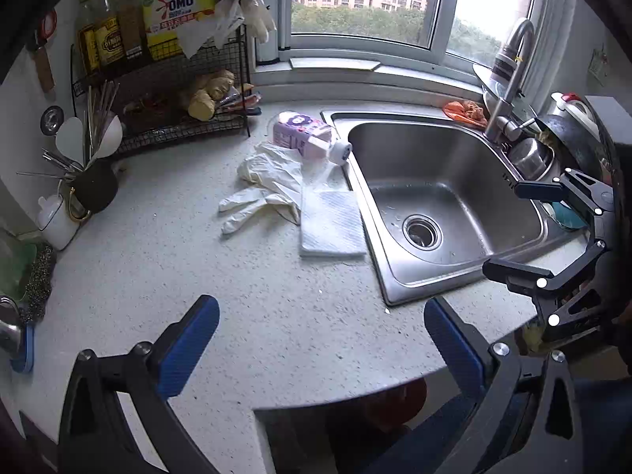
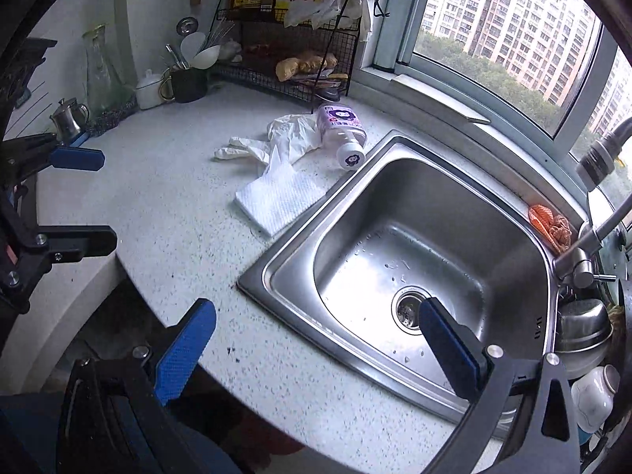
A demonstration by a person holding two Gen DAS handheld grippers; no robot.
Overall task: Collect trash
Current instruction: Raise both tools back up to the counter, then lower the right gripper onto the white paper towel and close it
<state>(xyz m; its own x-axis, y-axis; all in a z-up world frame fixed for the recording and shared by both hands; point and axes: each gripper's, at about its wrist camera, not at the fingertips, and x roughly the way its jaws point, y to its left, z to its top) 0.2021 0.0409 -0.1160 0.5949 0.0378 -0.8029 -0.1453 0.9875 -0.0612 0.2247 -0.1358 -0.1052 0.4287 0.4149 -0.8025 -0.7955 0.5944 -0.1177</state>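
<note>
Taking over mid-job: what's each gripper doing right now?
Left gripper: open, holding nothing, above the countertop.
Right gripper: open, holding nothing, near the sink.

White gloves (image 1: pixel 262 189) crumpled on counter, folded paper towel (image 1: pixel 331 223) touching them, toppled purple-labelled bottle (image 1: pixel 306 137) just behind

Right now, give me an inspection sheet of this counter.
Surface: speckled counter, dry, a few dark specks near the sink.
Job's things: gloves, folded paper towel and a bottle lying on its side, all left of the sink.
Clutter: wire rack, utensil cup, orange rag, pots.
Grippers: left gripper and right gripper open, empty, above the counter edge.
Cables: nothing seen.
Surroundings: window, faucet.
</note>
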